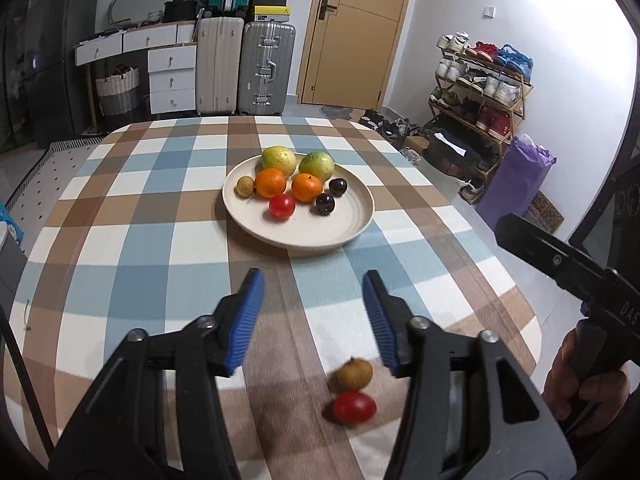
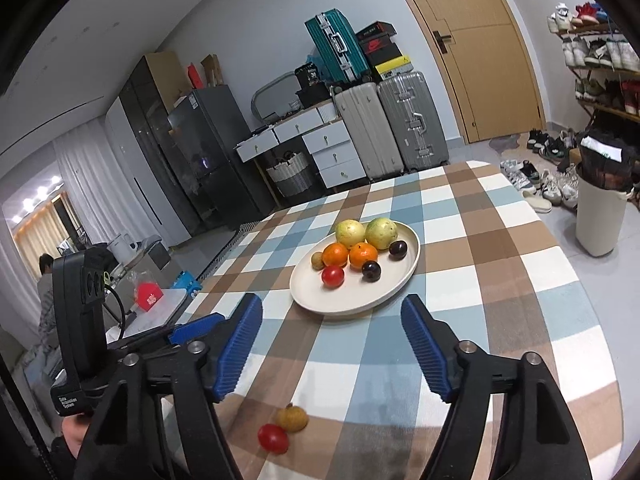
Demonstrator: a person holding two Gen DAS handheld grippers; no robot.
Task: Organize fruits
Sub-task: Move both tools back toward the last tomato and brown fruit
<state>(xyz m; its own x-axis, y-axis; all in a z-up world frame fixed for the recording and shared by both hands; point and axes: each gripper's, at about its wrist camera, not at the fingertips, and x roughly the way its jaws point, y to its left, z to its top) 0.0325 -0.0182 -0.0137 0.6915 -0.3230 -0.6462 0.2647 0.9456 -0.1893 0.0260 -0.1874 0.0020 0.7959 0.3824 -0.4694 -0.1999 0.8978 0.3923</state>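
Left wrist: both grippers [image 1: 312,280] [image 2: 332,308] open, plate [image 1: 352,224] mid-table, longan [image 1: 354,373] nr edge.

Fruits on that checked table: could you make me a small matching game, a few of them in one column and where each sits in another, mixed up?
Column one:
1. green guavas
2. dark plums
3. loose red tomato
4. oranges

Column two:
A. on the tablecloth, off the plate, beside a brown longan
B. far edge of the plate
C. middle of the plate, side by side
D. right part of the plate, beside the oranges

Pairs: 1-B, 2-D, 3-A, 4-C
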